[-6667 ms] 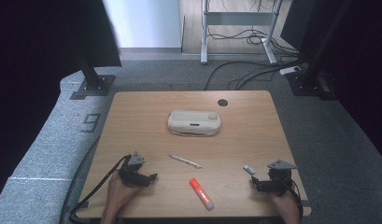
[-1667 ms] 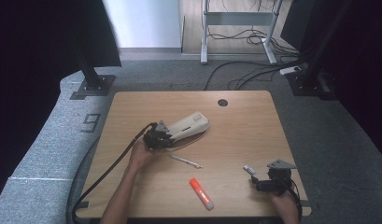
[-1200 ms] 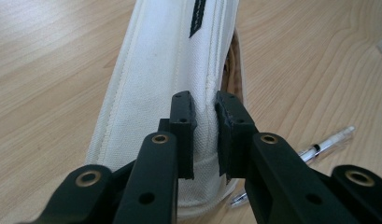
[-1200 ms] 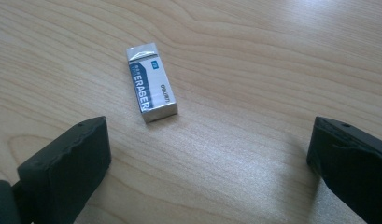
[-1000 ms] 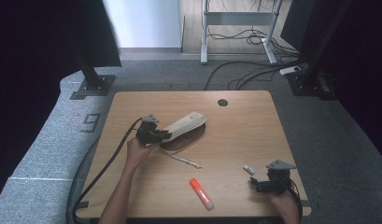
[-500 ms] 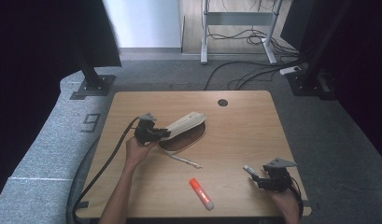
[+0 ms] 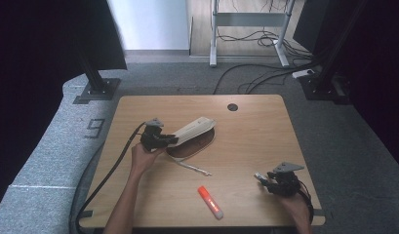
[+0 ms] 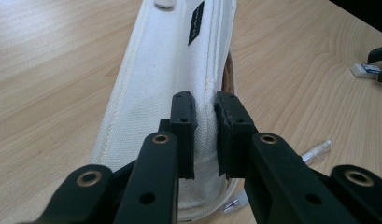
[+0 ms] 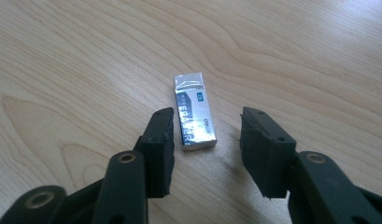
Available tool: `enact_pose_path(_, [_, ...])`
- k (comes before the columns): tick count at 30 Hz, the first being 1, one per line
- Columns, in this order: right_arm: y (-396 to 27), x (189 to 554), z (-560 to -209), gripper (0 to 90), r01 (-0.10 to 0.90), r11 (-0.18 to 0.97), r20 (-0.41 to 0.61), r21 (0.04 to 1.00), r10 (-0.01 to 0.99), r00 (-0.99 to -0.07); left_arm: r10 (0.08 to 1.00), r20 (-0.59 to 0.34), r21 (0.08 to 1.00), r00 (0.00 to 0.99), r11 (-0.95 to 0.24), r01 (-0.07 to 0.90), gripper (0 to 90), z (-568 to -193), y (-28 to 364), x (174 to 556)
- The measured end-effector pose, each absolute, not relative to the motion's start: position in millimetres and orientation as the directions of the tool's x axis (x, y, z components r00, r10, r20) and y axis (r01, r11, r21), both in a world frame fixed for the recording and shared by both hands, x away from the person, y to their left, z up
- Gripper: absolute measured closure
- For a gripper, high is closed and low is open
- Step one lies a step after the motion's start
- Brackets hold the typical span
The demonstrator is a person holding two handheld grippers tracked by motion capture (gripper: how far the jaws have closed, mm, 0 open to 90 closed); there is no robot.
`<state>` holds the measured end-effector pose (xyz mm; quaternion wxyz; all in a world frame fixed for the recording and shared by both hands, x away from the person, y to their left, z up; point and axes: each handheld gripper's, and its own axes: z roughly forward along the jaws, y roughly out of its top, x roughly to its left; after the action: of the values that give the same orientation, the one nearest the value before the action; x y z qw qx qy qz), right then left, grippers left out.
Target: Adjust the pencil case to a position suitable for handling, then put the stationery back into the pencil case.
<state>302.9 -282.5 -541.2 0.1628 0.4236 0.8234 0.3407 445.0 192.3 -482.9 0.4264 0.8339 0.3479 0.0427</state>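
Our right gripper's (image 9: 205,151) jaws have just been closing and stand apart astride the small white paper-sleeved eraser (image 9: 194,112), pads not yet touching it. It lies flat on the pale wooden table (image 9: 296,56), long axis running away from us between the jaws. Our left gripper (image 8: 205,135) is clamped on the white fabric pencil case (image 8: 170,70), well apart.

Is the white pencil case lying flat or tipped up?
Tipped up: the left claw pinches the pencil case on edge, showing its brown inside.
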Motion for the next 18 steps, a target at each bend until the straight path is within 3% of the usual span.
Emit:
enact_pose_path(7, [-279.9, 305.3, -541.7, 58.9, 0.584, 0.421, 0.018, 0.694, 0.801, -0.599, 0.614, -0.225, 0.741, 0.756, -0.396, 0.542, 78.0, -483.0, 192.8, 445.2])
enact_pose_path(13, [-277.4, 306.3, -540.9, 70.8, 0.579, 0.432, 0.026, 0.692, 0.786, -0.618, 0.614, -0.226, 0.74, 0.757, -0.397, 0.543, 78.0, -483.2, 192.3, 444.9])
enact_pose_path(18, [-275.0, 307.2, -539.7, 71.9, 0.582, 0.437, 0.019, 0.685, 0.788, -0.615, 0.612, -0.225, 0.74, 0.758, -0.399, 0.542, 78.0, -483.3, 192.4, 445.1])
